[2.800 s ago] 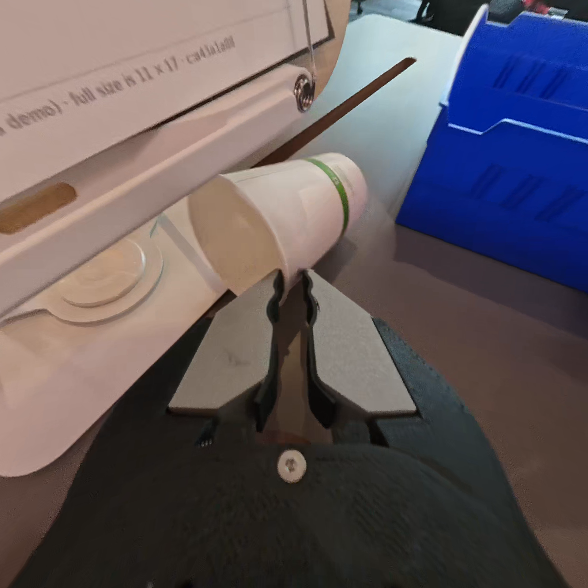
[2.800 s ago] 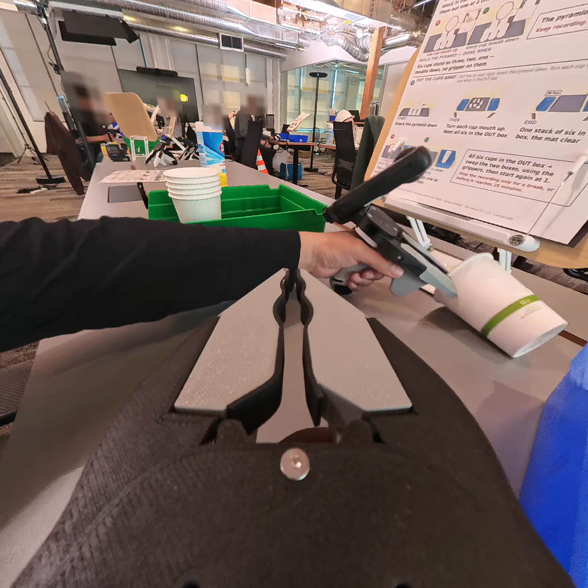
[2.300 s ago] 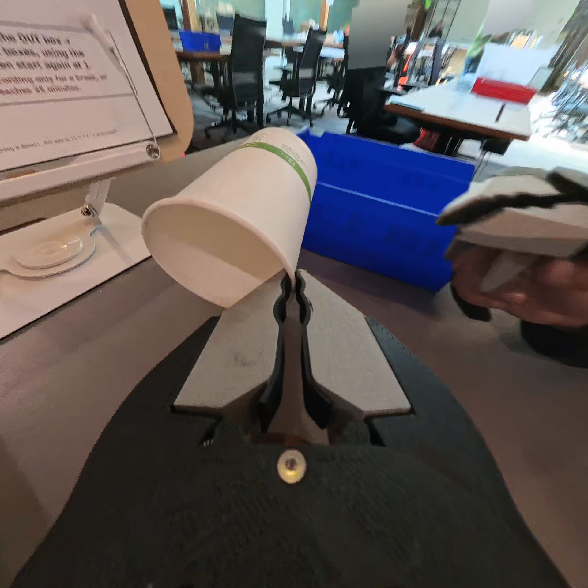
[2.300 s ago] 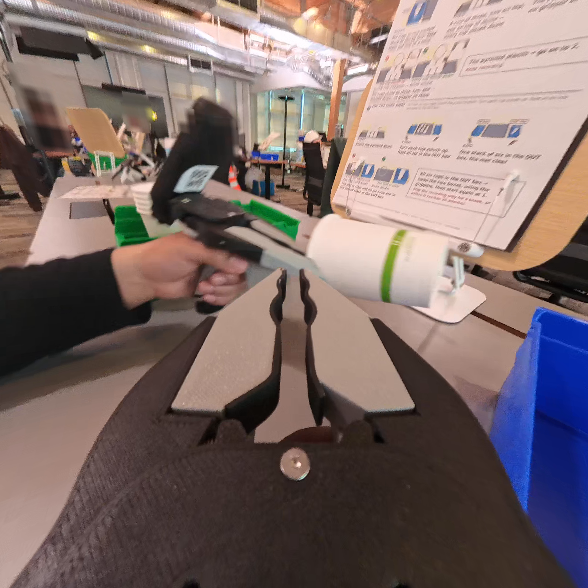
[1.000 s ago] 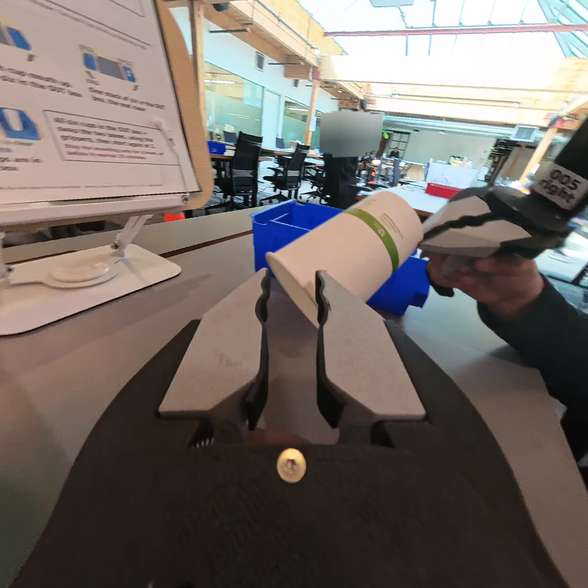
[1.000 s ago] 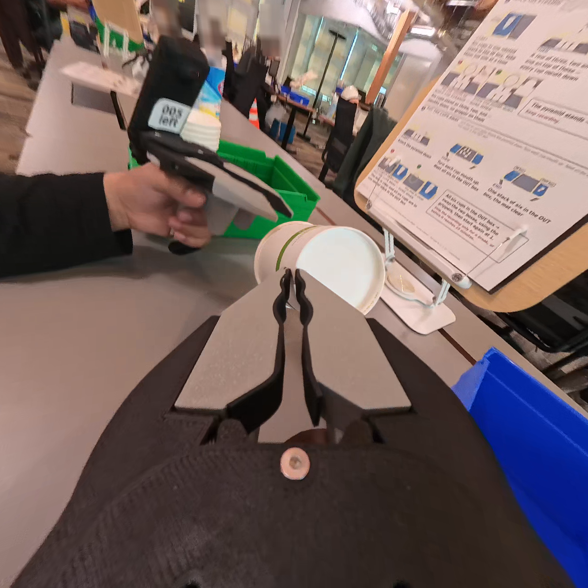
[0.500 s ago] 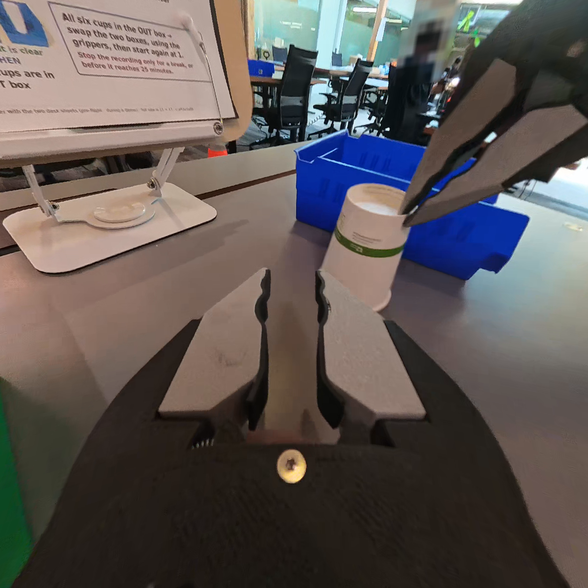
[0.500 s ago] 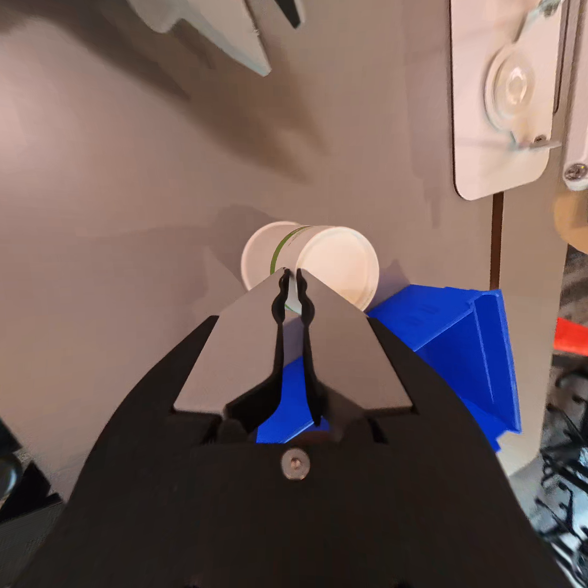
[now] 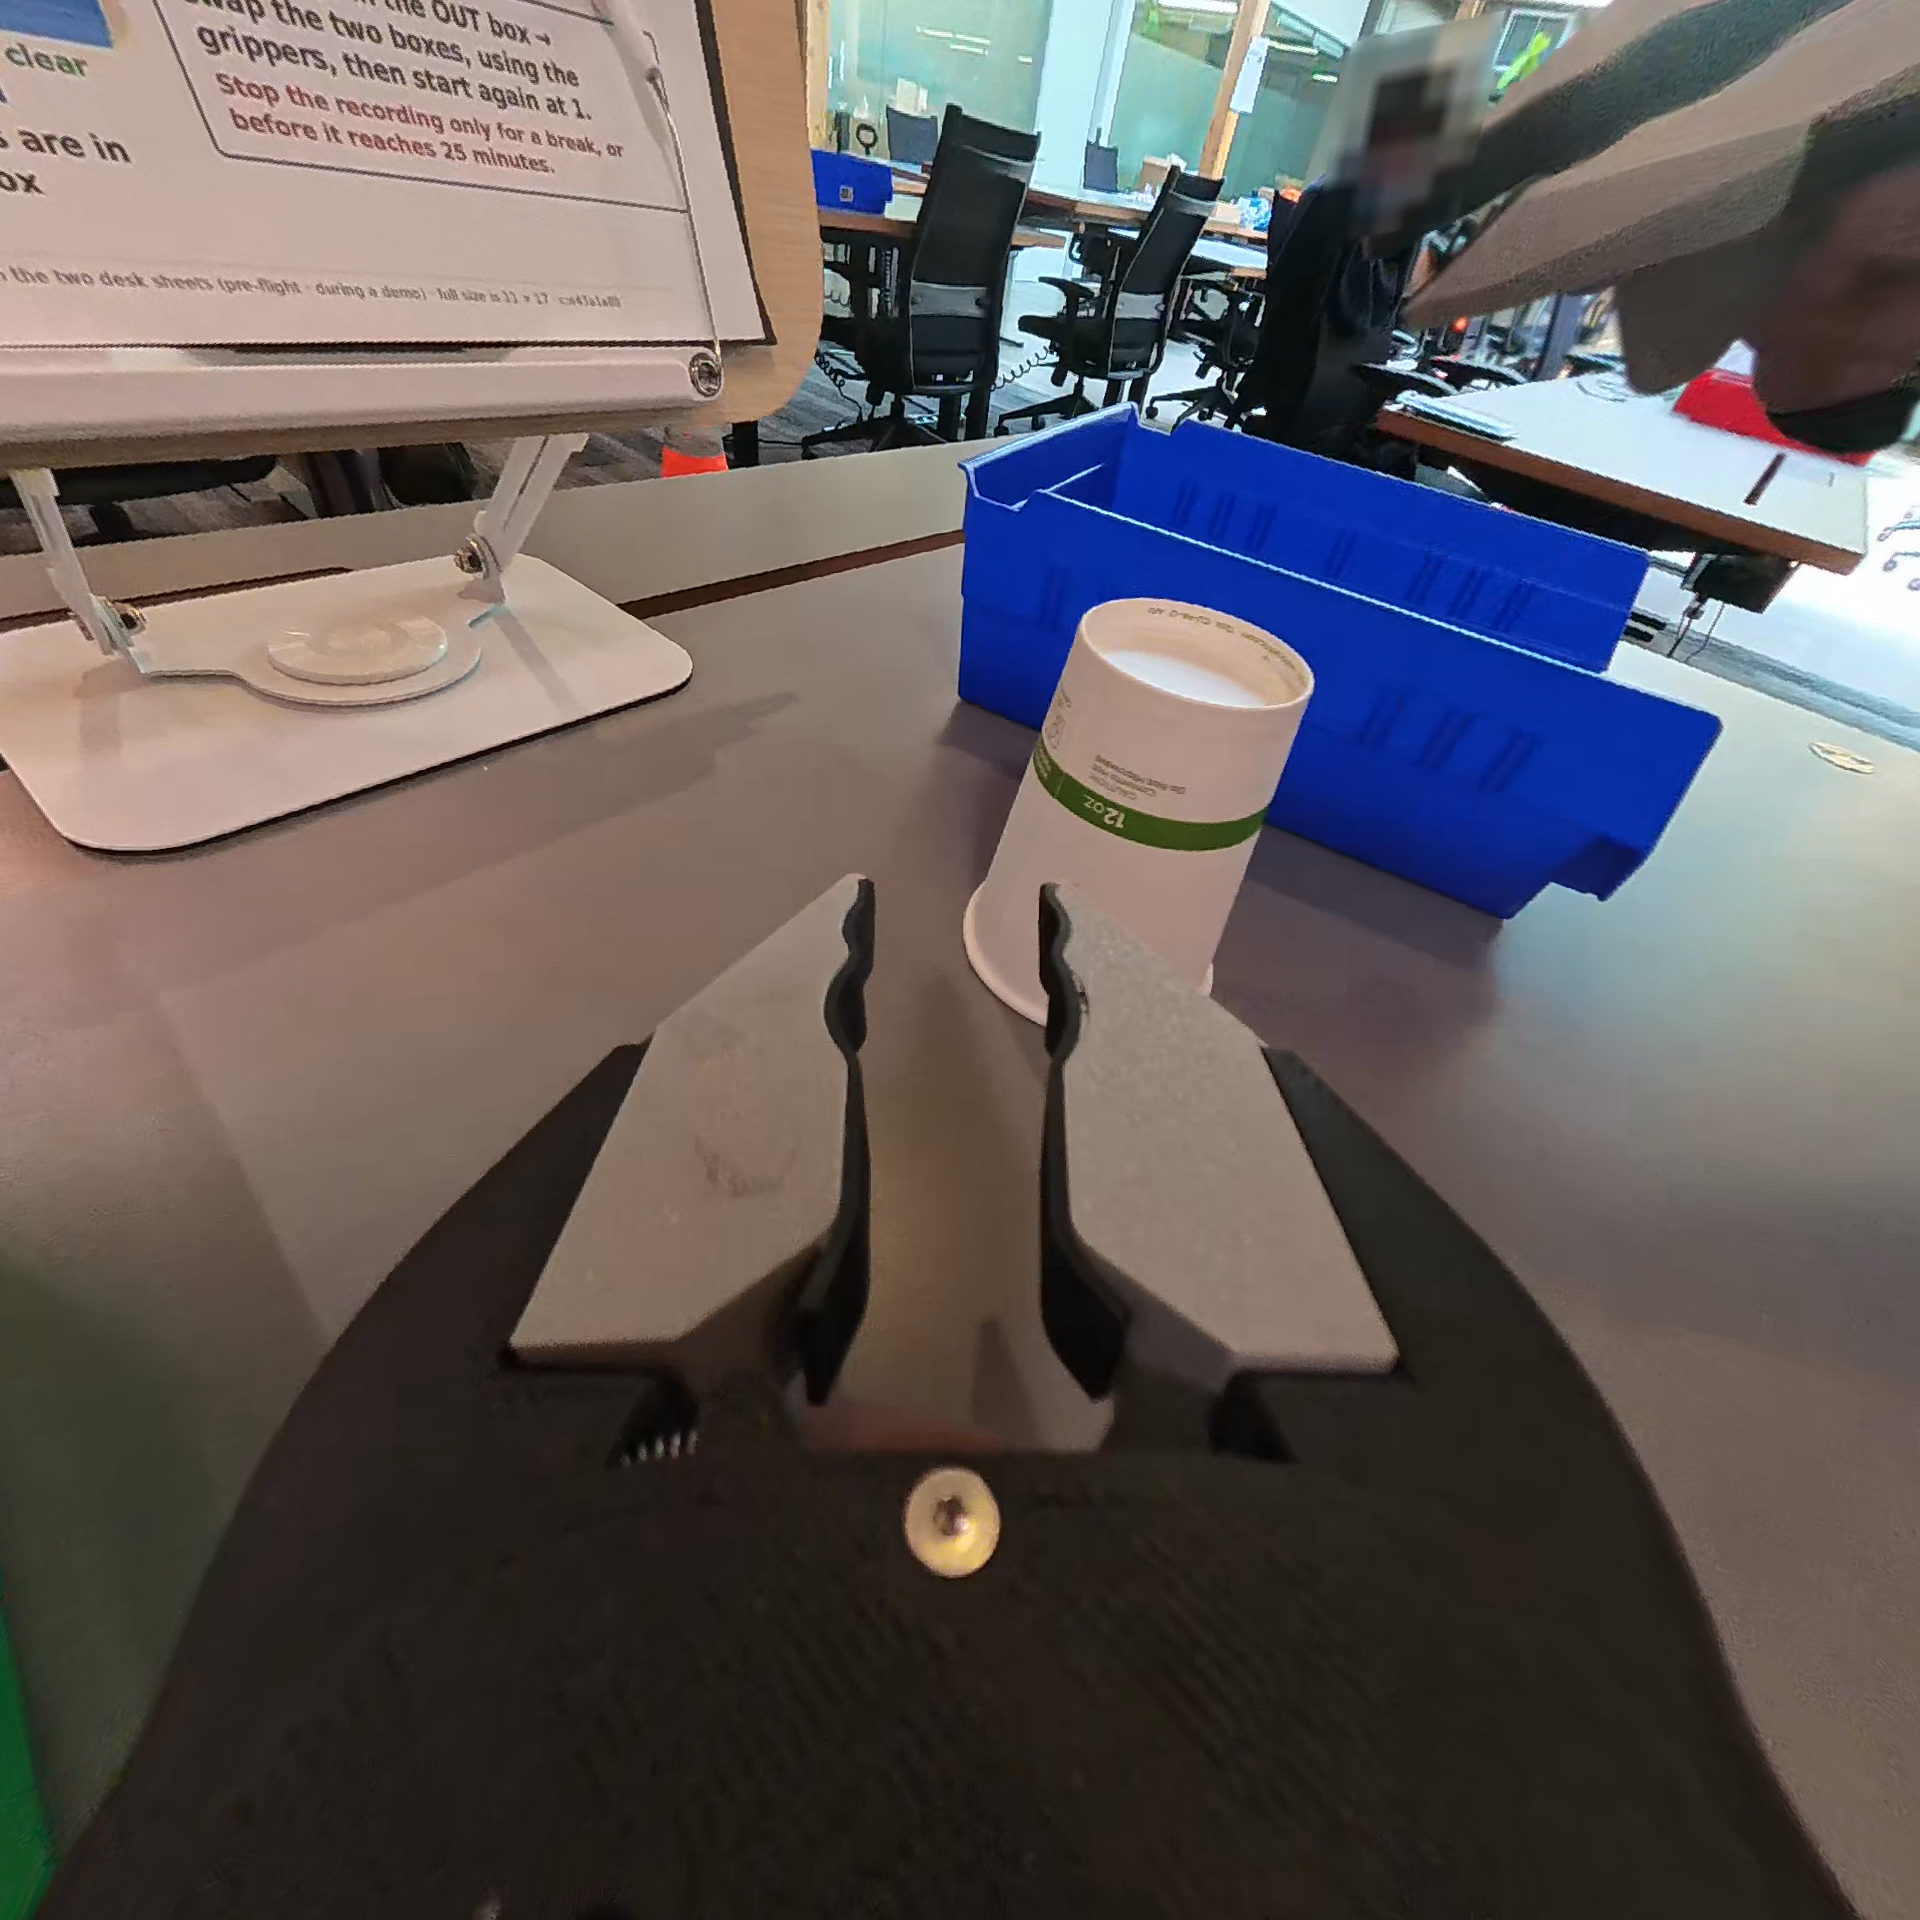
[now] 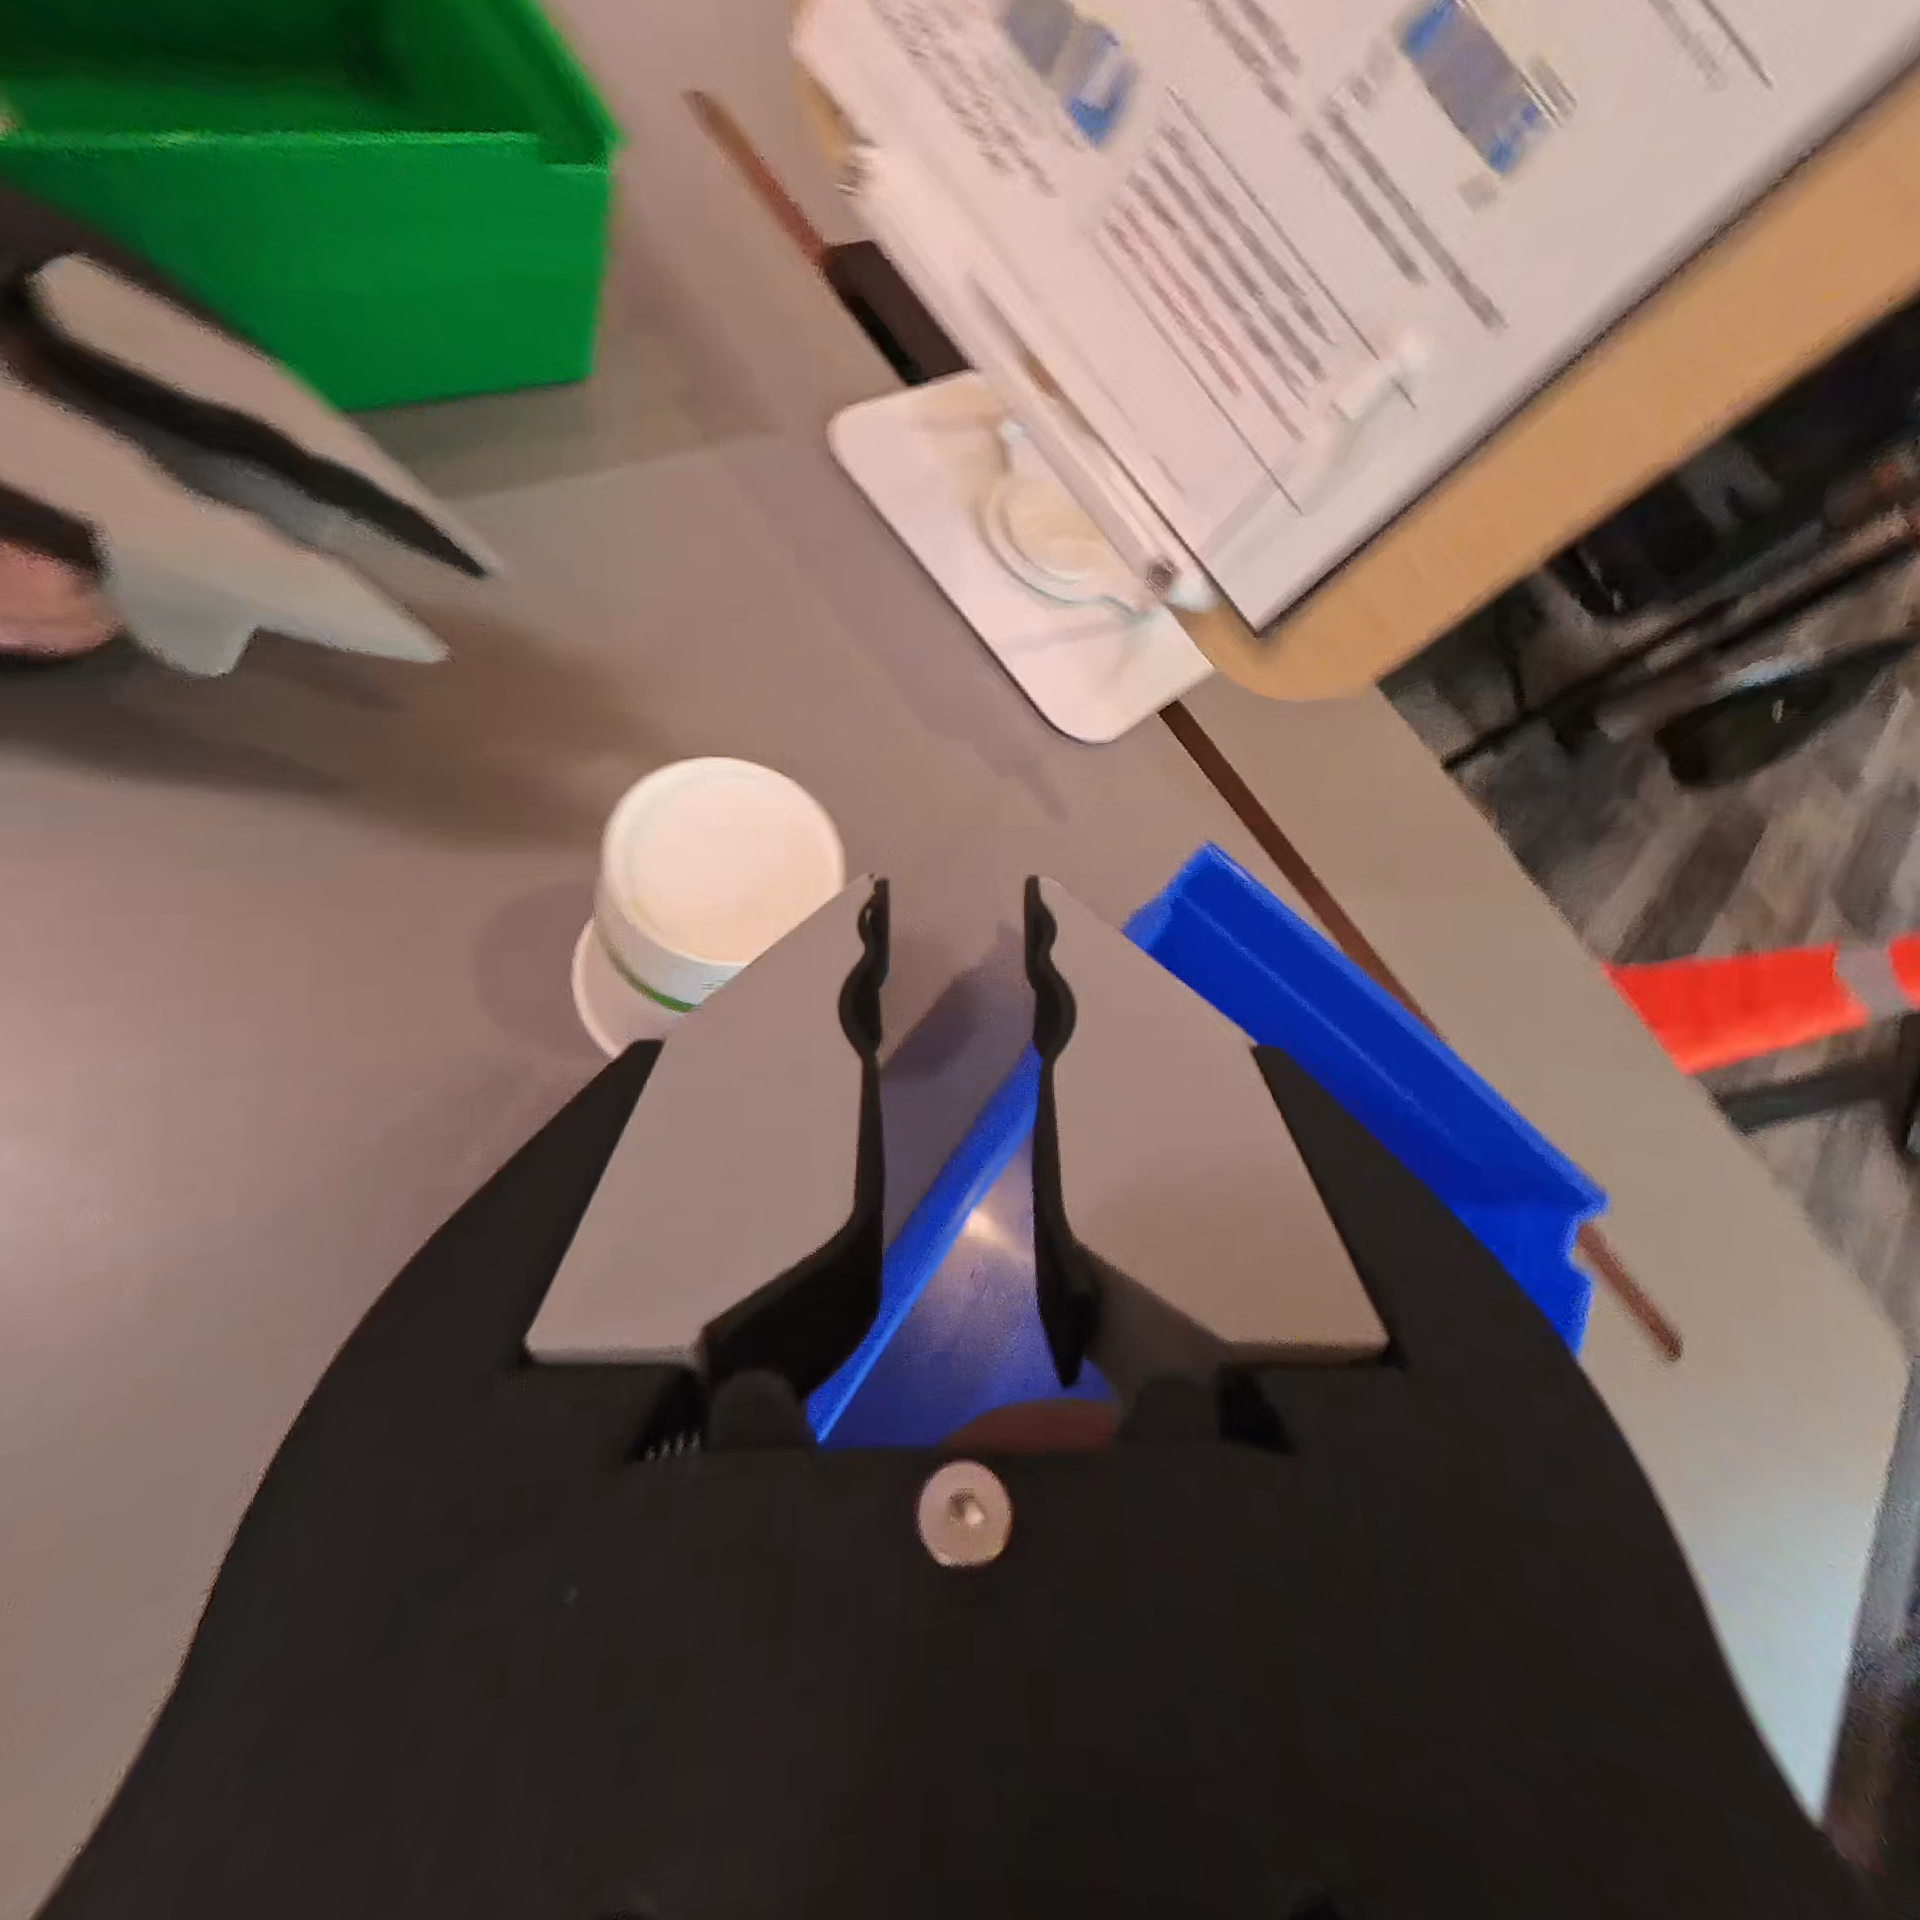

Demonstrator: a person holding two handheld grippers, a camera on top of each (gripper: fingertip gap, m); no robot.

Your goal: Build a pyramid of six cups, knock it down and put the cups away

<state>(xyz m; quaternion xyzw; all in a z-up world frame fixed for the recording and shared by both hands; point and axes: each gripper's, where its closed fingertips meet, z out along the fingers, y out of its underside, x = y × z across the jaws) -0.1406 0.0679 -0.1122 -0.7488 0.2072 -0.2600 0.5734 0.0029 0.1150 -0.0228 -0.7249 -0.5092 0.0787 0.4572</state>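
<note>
A white paper cup with a green band (image 9: 1143,790) stands mouth down on the grey table, in front of the blue box (image 9: 1351,623). My left gripper (image 9: 954,914) is open and empty, low over the table, just short of the cup's rim. My right gripper (image 10: 954,904) is open and empty, above the scene and looking down. The cup (image 10: 717,883) shows just left of its fingertips, and the blue box (image 10: 1351,1049) lies under and right of them. The right gripper also shows at the top right of the left wrist view (image 9: 1662,187).
A green box (image 10: 312,208) stands at the far left. An instruction sheet on a white stand (image 9: 312,665) is behind the cup; it also shows in the right wrist view (image 10: 1039,561). The other gripper (image 10: 208,520) shows blurred at the left. Office chairs and desks lie beyond the table. There is about 20 centimetres between the tips of the two grippers. It is some 8 centimetres from my right tips to the cup (image 10: 717,883). The left camera catches it too, in the left wrist view (image 9: 1231,658).
The left gripper handed the cup to the right one, which turned it over, set it mouth down by the blue box, let go and lifted away.
</note>
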